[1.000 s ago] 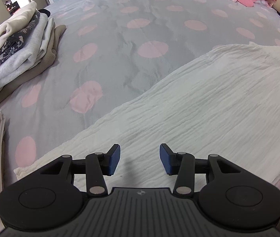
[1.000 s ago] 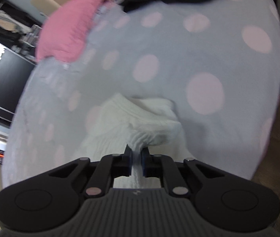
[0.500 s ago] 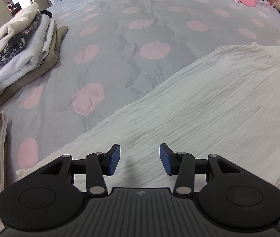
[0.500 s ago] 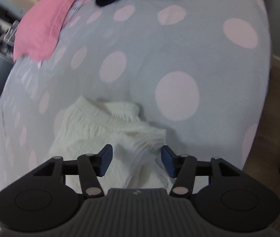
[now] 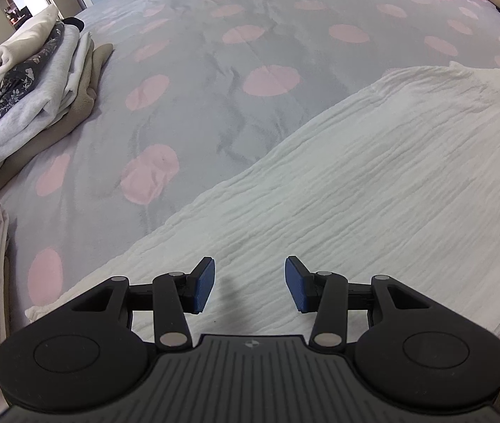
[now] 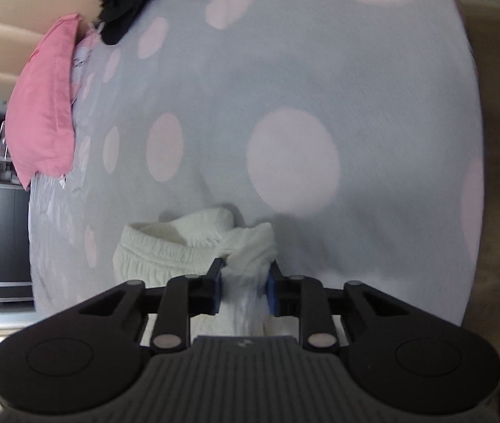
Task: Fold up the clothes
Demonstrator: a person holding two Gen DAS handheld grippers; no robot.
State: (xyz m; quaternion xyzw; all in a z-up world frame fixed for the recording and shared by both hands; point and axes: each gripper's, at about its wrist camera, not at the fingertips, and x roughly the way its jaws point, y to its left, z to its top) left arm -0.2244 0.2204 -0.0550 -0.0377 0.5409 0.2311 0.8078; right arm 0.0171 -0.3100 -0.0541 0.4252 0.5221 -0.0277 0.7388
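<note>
Lying beneath spread left gripper [image 5: 249,284], white garment [image 5: 373,183] (bunched between part-closed right gripper [image 6: 243,292]).

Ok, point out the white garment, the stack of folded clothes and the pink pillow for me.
white garment [image 5: 373,183], left wrist view, on its crinkled middle.
stack of folded clothes [image 5: 28,102], left wrist view, on the grey layer.
pink pillow [image 6: 43,112], right wrist view, on its broad face.
</note>
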